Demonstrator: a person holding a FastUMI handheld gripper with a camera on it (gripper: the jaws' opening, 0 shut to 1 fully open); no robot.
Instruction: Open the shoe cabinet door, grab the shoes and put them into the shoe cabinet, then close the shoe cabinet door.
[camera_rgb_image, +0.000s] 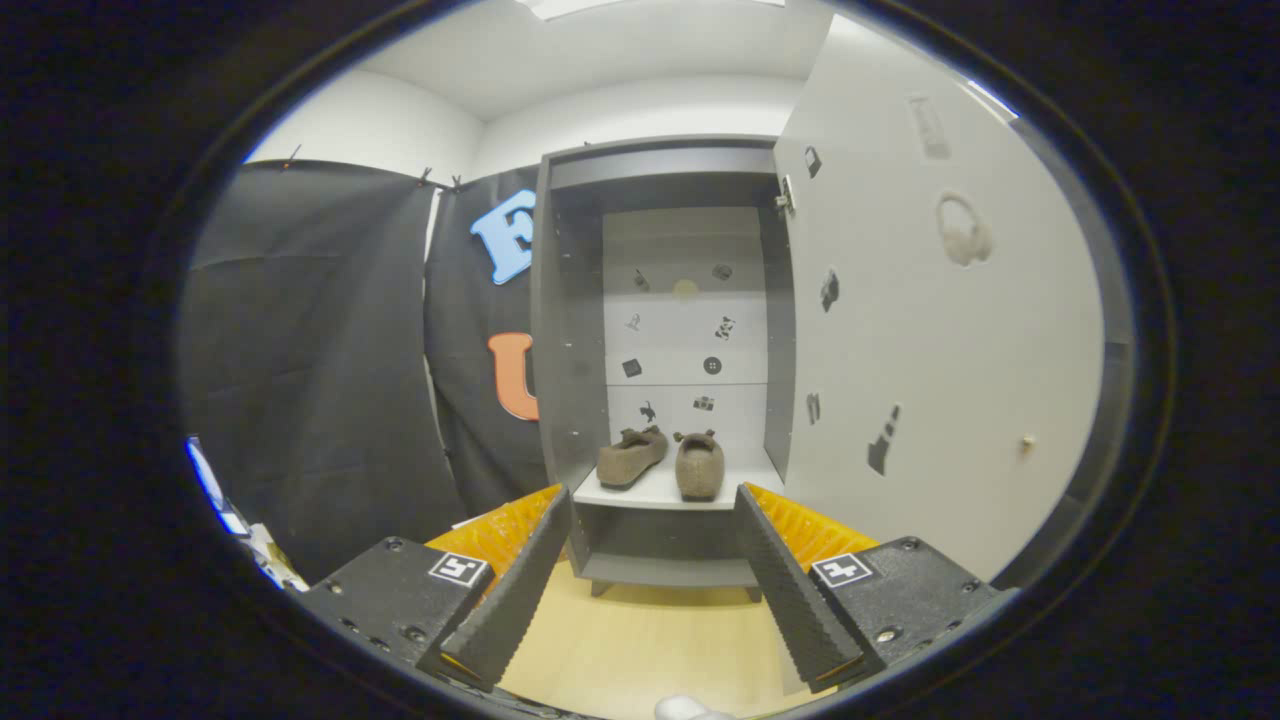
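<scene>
Apparently unbranded shoes shelved beyond spread, empty tongs.

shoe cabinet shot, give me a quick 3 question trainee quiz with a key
1. True or false: the cabinet door is shut.
2. Where are the shoes? A) on the floor B) on the shelf C) between the fingers
3. Fill in: the gripper is ____ and holds nothing.

Key
1. False: the door is swung open at the right.
2. B: the left shoe and right shoe sit side by side on the shelf, beyond the fingers.
3. open
</scene>
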